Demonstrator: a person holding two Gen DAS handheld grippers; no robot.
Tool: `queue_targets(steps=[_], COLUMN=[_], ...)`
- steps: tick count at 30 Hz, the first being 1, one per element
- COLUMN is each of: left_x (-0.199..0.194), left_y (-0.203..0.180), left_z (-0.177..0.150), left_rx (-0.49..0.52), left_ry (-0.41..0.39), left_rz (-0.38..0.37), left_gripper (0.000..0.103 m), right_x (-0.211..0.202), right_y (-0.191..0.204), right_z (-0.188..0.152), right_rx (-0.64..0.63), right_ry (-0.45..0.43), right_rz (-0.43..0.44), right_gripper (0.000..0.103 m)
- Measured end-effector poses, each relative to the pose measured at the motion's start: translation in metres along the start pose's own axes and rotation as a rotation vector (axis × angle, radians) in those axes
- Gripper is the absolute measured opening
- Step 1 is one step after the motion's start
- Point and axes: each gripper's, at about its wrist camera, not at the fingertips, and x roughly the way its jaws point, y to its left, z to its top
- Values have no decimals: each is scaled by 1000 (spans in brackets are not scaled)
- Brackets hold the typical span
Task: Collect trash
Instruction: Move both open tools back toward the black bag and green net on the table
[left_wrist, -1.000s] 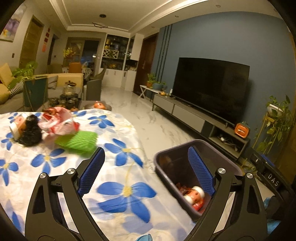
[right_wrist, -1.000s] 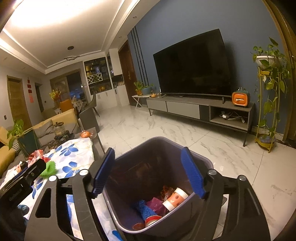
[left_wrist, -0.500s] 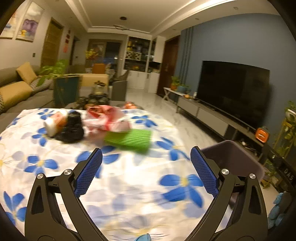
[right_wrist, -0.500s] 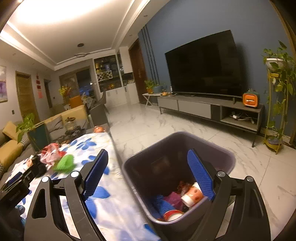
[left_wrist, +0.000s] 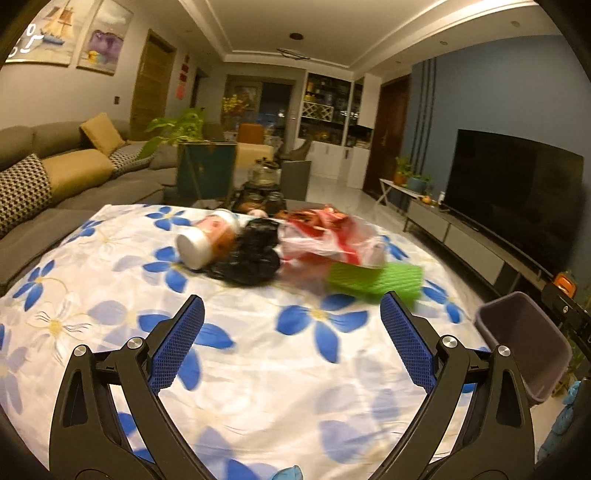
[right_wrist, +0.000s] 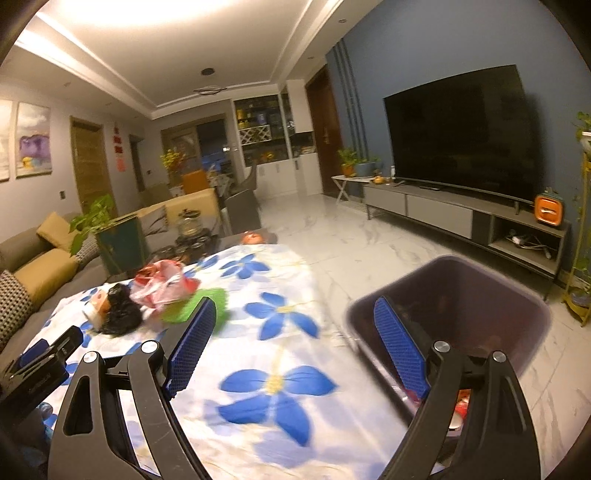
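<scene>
Blue-flowered cloth covers the desk (left_wrist: 258, 369), trash heaped at its far side, a dark bin (right_wrist: 480, 295) beside it on marble floor. Left tool (left_wrist: 291, 339) and right tool (right_wrist: 295, 347) both gape wide, empty.

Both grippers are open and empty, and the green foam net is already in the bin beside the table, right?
Not quite. The left gripper and right gripper are open and empty, but the green foam net lies on the floral tablecloth, not in the bin. The left wrist view shows it.
</scene>
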Motion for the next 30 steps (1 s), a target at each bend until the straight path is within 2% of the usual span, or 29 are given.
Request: queue_targets(steps=[12, 21, 26, 30], left_x=[19, 45, 59, 69], left_y=[44, 58, 64, 70], left_z=[17, 42, 53, 49], left_rx=[-33, -37, -40, -58], left_ry=[-19, -54, -81, -66], left_rz=[82, 113, 137, 139], left_gripper=[94, 94, 94, 94], right_x=[40, 104, 144, 169], right_y=[60, 107, 117, 122], right_z=[5, 19, 20, 13], right_rx=[-54, -114, -95, -92], right_ry=[28, 48, 110, 177], right_rz=[82, 107, 120, 138], right_gripper=[85, 84, 76, 69])
